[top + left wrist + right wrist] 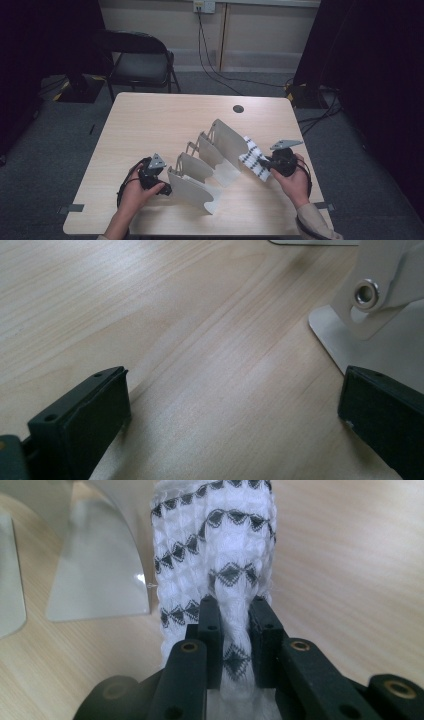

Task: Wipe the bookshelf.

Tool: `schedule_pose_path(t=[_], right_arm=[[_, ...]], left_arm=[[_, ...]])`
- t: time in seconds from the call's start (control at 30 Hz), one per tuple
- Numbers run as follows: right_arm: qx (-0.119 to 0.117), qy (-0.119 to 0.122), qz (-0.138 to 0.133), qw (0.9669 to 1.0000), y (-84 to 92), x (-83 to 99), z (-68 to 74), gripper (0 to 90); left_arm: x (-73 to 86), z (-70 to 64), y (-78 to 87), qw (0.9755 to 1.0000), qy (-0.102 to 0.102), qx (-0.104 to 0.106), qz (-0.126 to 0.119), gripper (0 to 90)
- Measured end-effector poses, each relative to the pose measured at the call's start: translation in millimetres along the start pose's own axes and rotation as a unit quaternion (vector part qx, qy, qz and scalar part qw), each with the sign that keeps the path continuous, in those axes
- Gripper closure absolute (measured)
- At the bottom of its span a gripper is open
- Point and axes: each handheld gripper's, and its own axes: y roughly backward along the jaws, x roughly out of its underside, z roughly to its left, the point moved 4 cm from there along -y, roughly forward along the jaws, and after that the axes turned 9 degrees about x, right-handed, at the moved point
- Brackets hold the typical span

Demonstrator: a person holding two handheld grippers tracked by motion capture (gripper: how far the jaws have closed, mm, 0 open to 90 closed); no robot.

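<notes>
A white cloth with a black diamond pattern (pixel 253 160) (pixel 220 555) hangs off the back plate of a white folding board (pixel 212 155). My right gripper (pixel 266 164) (pixel 235 617) is shut on the cloth's near end, a pinched fold between its jaws. My left gripper (pixel 160 187) (pixel 235 410) rests low on the table at the board's left end, jaws wide open with bare wood between them. The board's white base and a metal rivet (pixel 366 291) lie just past its right jaw.
The wooden table (pixel 165 115) has a dark round hole (pixel 238 108) near its far edge. A black folding chair (pixel 140 62) stands behind the table. Cables run across the grey floor at the back right.
</notes>
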Motion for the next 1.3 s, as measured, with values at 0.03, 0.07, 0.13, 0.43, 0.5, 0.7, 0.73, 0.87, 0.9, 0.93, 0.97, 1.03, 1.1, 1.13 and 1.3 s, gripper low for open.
schedule_pose_path(t=[0.03,0.07,0.13,0.43,0.5,0.7,0.73,0.87,0.9,0.93,0.97,1.03,1.1,1.13,1.3], right_arm=[[0.001,0.002,-0.004,1.0,2.4,-3.8,-0.7,79.6],[0.001,0.003,-0.008,1.0,5.8,-9.2,-1.6,79.6],[0.005,0.007,-0.022,0.9997,14.9,-23.5,-2.8,79.6],[0.001,0.039,-0.076,0.9963,46.1,-84.1,7.8,79.6],[-0.003,0.047,-0.078,0.9958,46.5,-91.1,12.4,79.6],[-0.024,0.056,-0.075,0.9953,38.9,-92.9,21.9,79.5],[-0.027,0.055,-0.073,0.9954,36.4,-90.9,22.5,79.5],[-0.038,0.055,-0.064,0.9957,27.7,-82.3,27.0,79.5],[-0.042,0.052,-0.063,0.9958,24.8,-79.0,28.1,79.5],[-0.044,0.05,-0.062,0.9959,22.7,-76.7,28.5,79.5],[-0.045,0.049,-0.057,0.9961,19.1,-72.2,29.4,79.5],[-0.049,0.043,-0.052,0.9965,12.7,-65.2,29.9,79.5],[-0.054,0.038,-0.047,0.9967,7.0,-58.6,29.8,79.5],[-0.056,0.035,-0.044,0.9968,4.9,-56.3,29.8,79.5],[-0.064,0.027,-0.032,0.997,-10.1,-40.9,32.2,79.4]], left_arm=[[0.0,0.0,0.1,1.0,0.0,-0.001,0.001,0.0],[0.0,0.0,0.0,1.0,0.0,0.0,0.0,0.0],[0.0,0.0,0.2,1.0,0.0,-0.001,0.001,0.0],[-0.1,0.1,0.0,1.0,0.0,0.001,0.001,0.0],[-0.1,0.3,0.1,1.0,-0.002,0.0,0.001,0.0],[-0.1,0.1,0.0,1.0,-0.001,0.001,0.001,0.0],[-0.1,0.2,0.0,1.0,-0.001,0.0,0.001,0.0],[0.0,0.0,0.1,1.0,0.0,-0.001,0.001,0.0],[0.0,-0.1,0.1,1.0,0.0,-0.001,0.001,0.0],[0.1,-0.2,0.2,1.0,0.0,-0.001,0.001,0.0],[0.2,-0.3,0.3,1.0,0.0,-0.001,0.001,0.0],[0.3,-0.5,0.3,1.0,0.001,-0.002,0.001,0.0],[0.3,-0.5,0.3,1.0,0.001,-0.001,0.001,0.0],[0.3,-0.5,0.3,1.0,0.001,-0.002,0.001,0.0],[0.3,-0.5,0.3,1.0,0.002,-0.001,0.001,0.0]])
